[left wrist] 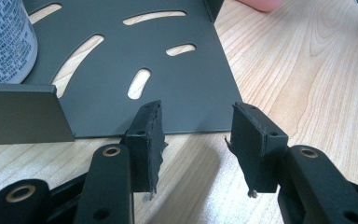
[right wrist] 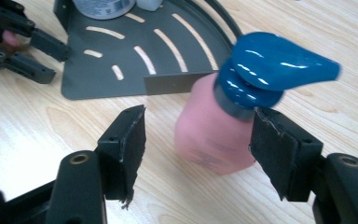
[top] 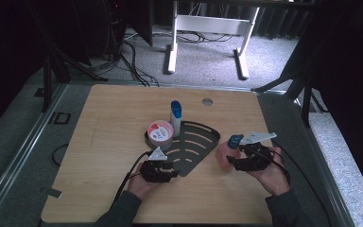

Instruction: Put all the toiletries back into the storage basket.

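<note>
A pink pump bottle (top: 224, 153) with a blue pump head stands on the wooden table, right of a dark slotted corner tray (top: 196, 146). My right gripper (top: 231, 160) is open around it. In the right gripper view the bottle (right wrist: 209, 135) stands between the jaws of that gripper (right wrist: 200, 140), close to the right pad and clear of the left one. My left gripper (top: 171, 173) is open at the tray's near corner. In the left gripper view that gripper (left wrist: 196, 140) has nothing between its pads, and the tray's edge (left wrist: 177, 79) lies just ahead.
On the tray's far left stand a round can (top: 160, 134) with a red and white top and a white bottle (top: 175, 118) with a blue cap. A low wall (left wrist: 18, 112) rims the tray. Bare wood lies to the left and along the near edge.
</note>
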The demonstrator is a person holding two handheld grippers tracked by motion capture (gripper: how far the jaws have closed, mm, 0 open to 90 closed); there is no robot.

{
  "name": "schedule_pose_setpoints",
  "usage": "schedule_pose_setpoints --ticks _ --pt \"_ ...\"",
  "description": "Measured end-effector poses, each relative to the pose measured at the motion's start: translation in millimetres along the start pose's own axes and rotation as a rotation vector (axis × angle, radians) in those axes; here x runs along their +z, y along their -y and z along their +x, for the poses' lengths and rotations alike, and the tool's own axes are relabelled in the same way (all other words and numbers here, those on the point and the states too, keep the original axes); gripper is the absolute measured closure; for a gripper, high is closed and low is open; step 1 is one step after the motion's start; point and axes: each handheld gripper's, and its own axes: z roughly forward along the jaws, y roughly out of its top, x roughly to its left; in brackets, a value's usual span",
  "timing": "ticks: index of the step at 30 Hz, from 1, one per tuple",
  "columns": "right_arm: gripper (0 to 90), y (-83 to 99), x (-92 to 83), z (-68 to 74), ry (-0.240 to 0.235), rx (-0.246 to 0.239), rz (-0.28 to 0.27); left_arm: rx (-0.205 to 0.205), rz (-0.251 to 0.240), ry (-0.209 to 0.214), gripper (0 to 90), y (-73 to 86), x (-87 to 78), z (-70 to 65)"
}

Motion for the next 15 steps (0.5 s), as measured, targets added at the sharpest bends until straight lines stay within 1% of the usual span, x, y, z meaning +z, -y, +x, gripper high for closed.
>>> schedule_pose_setpoints --ticks 6,15 --pt "33.3 1.9 1.9 -6.8 0.024 -0.004 -0.001 0.002 0.0 -0.001 53.7 0.0 0.0 0.1" --pt "30.8 0.3 15.4 -16.4 0.045 0.006 -0.015 0.001 -0.001 -0.001 53.8 0.0 0.0 0.0"
